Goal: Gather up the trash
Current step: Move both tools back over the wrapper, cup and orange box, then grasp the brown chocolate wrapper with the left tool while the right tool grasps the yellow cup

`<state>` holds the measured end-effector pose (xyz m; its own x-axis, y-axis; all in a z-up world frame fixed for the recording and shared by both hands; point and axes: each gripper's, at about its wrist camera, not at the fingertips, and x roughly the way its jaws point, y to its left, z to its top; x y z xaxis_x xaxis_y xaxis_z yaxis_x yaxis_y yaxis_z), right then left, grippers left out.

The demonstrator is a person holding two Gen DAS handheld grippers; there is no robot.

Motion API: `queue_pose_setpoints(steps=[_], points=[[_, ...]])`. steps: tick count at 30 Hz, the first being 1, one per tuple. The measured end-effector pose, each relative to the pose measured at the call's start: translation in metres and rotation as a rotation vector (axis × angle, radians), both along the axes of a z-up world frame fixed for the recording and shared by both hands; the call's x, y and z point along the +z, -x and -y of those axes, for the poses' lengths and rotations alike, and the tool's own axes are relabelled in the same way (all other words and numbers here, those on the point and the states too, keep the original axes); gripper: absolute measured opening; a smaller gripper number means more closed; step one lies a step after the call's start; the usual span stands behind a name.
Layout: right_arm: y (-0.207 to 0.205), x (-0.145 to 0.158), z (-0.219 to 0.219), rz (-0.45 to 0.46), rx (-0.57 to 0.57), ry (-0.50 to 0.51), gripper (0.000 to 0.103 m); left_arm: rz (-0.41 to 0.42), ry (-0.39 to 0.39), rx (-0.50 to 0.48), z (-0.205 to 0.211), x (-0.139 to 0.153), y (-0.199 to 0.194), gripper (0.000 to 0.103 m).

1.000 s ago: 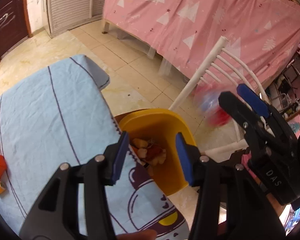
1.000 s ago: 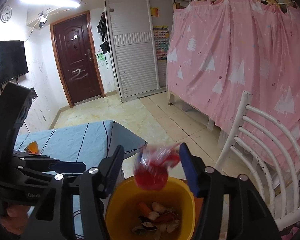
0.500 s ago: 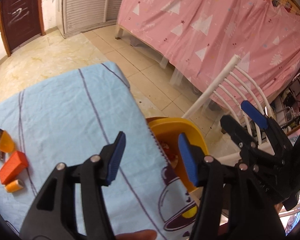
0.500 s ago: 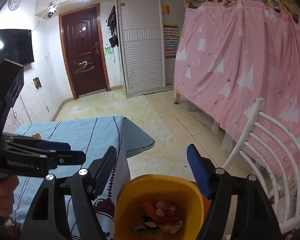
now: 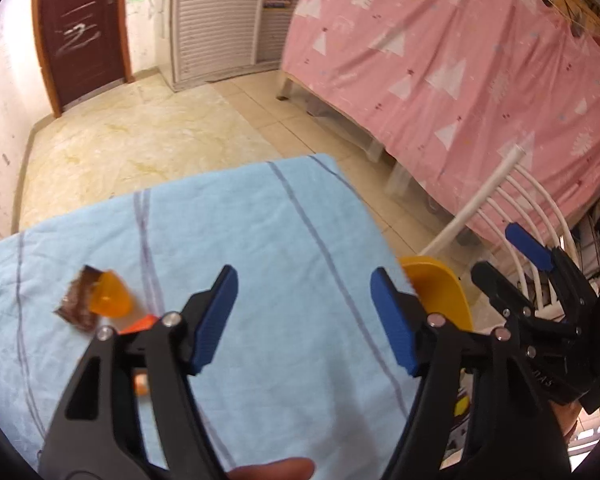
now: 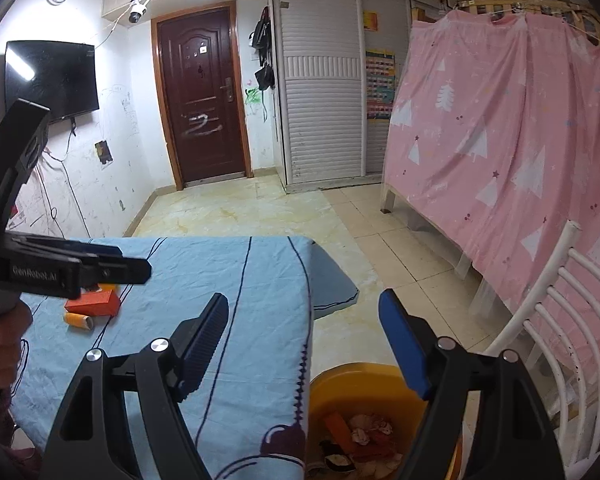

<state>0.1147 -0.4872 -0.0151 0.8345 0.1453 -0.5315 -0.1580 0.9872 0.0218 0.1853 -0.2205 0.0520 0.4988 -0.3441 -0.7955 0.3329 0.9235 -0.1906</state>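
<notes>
Both sets of jaws are opening with nothing between them. The right gripper (image 6: 302, 344) looks down into the yellow bin (image 6: 340, 388) of scraps just below its jaws; only the left gripper (image 5: 304, 316) view shows the brown wrapper (image 5: 78, 300) left of its jaws on the table (image 5: 280, 220).

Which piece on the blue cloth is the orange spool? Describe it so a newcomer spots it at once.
Start at the table's light blue striped cloth and go to its left side, where small litter lies. There, beside the flat orange rectangular box, lies the small orange cylindrical spool. It alone is round and tube-like, with a pale open end.
</notes>
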Motion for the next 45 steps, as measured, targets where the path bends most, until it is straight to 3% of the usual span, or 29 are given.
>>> queue_pose_setpoints(steps=[11,23,35,45], points=[[-0.02,0.0,-0.057,-0.026,0.096,0.024,0.071,0.026,-0.01,0.101,-0.07,0.009,-0.008,0.067],[-0.05,-0.009,-0.135,-0.081,0.211,0.083,0.071,-0.007,-0.009,0.207,-0.139,-0.002,-0.018,0.067],[-0.066,-0.016,-0.189,-0.123,0.291,0.115,0.071,-0.077,-0.026,0.222,-0.178,-0.033,-0.025,0.072],[-0.077,-0.027,-0.221,-0.166,0.351,0.154,0.071,-0.131,-0.047,0.144,-0.176,-0.06,-0.041,0.072]])
